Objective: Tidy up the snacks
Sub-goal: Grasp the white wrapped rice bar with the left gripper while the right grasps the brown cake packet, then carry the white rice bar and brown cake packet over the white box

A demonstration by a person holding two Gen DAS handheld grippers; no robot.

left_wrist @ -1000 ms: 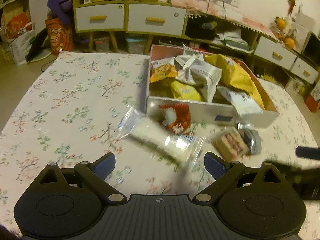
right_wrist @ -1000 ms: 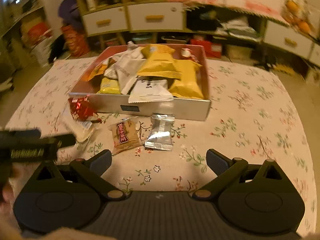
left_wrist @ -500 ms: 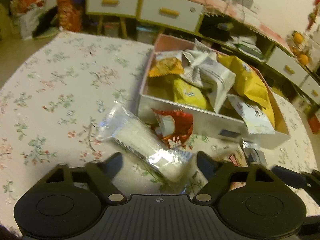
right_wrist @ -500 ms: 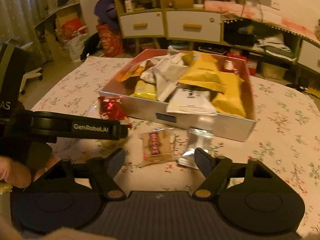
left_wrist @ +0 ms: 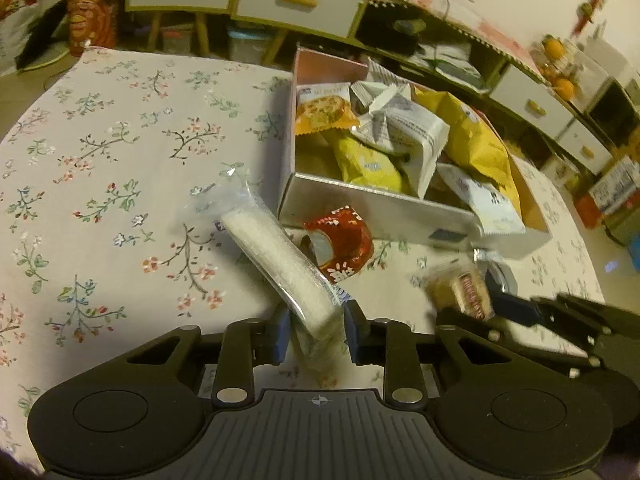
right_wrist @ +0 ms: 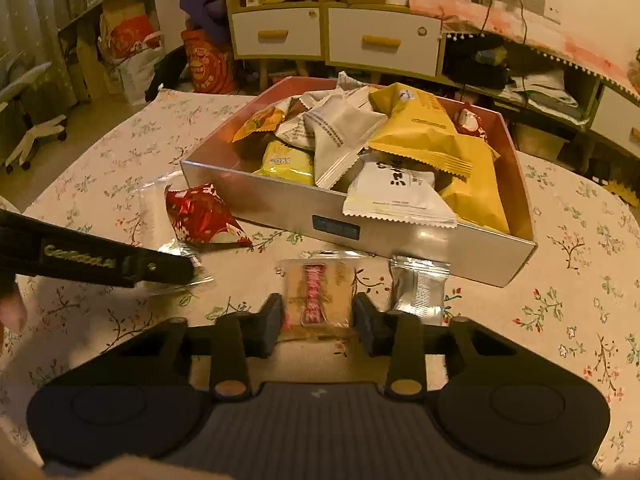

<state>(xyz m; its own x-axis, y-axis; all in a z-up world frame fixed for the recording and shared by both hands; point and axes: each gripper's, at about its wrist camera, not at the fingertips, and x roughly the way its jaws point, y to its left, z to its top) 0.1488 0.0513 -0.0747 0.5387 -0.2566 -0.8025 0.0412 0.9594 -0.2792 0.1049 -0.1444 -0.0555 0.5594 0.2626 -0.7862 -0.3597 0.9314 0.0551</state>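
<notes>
Both jaws just closing: left gripper (left_wrist: 316,330) pinching end of clear rice-cracker pack (left_wrist: 276,256), right gripper (right_wrist: 316,322) squeezing pink-label biscuit pack (right_wrist: 318,294). Risk: long pack held by 1 end, may swing or slip; biscuit may crack under squeeze.

Floral cream tablecloth (right_wrist: 560,280), silver box (right_wrist: 280,200) — yellow packets (right_wrist: 424,132), red wrapper (right_wrist: 200,216)

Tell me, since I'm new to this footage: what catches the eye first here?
The box heaped with yellow and white snack packets sits mid-table. In front of it, the left tongs have just been closing on a long clear packet, and the right tongs on a small biscuit packet. A red wrapper and a silver one lie loose.
</notes>
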